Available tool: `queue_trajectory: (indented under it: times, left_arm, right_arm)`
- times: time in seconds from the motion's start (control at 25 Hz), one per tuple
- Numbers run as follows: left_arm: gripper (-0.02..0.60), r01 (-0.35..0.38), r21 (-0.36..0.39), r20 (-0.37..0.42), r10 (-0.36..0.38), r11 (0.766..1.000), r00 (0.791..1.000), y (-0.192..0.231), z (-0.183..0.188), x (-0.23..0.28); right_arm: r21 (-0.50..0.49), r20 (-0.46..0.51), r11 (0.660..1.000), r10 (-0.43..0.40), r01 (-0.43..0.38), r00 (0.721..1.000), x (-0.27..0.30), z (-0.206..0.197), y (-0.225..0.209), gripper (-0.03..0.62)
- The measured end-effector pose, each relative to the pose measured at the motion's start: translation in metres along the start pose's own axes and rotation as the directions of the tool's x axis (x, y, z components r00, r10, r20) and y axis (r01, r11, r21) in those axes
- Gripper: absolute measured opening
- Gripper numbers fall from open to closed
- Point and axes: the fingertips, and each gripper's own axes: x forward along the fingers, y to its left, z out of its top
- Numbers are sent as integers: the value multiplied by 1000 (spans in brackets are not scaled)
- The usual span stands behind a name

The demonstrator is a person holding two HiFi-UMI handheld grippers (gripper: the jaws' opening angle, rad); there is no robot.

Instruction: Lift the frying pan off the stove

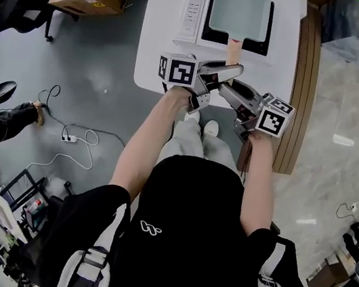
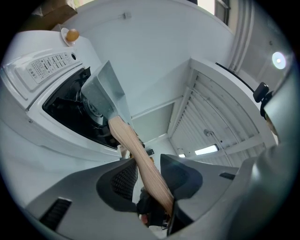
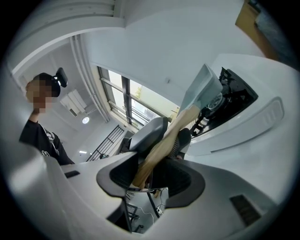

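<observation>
So the frying pan (image 1: 240,6) is one of those rectangular ones: pale matte grey-green, shallow straight walls, and a smooth light wooden handle (image 2: 136,150). It's sitting over the black burner well of a white portable stove (image 1: 192,11) on a white surface (image 1: 152,59), just out ahead of both sets of fingers. The left gripper (image 1: 232,72) has its grey fingers (image 2: 117,180) spread apart with the handle running down between them. The handle leans on the finger at the right of the left gripper view, with a gap to the ribbed pad opposite, so no real squeeze. Same deal with the right gripper (image 3: 157,164): fingers wide, handle end between them, up against one finger and clear of the other.
</observation>
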Motion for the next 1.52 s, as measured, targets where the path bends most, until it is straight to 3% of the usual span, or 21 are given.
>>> queue_trajectory:
  times: [0.24,0.4,0.8,1.52]
  left_arm:
    - [166,22,83,-8,-21,996,1000,-33,8,-2]
    - [166,49,81,2,-49,996,999,-56,10,-8]
    - [167,68,157,-14,-67,985,998,-94,9,-22]
    - [167,84,200,-11,-84,976,996,-113,1,-35]
  right_arm:
    - [-50,5,998,24,-24,1000,-6,10,29,178]
    - [-68,-14,997,35,-36,999,-7,14,50,178]
    - [-113,-21,991,72,-74,997,-10,14,89,179]
    - [-142,-32,984,106,-110,994,-9,5,111,179]
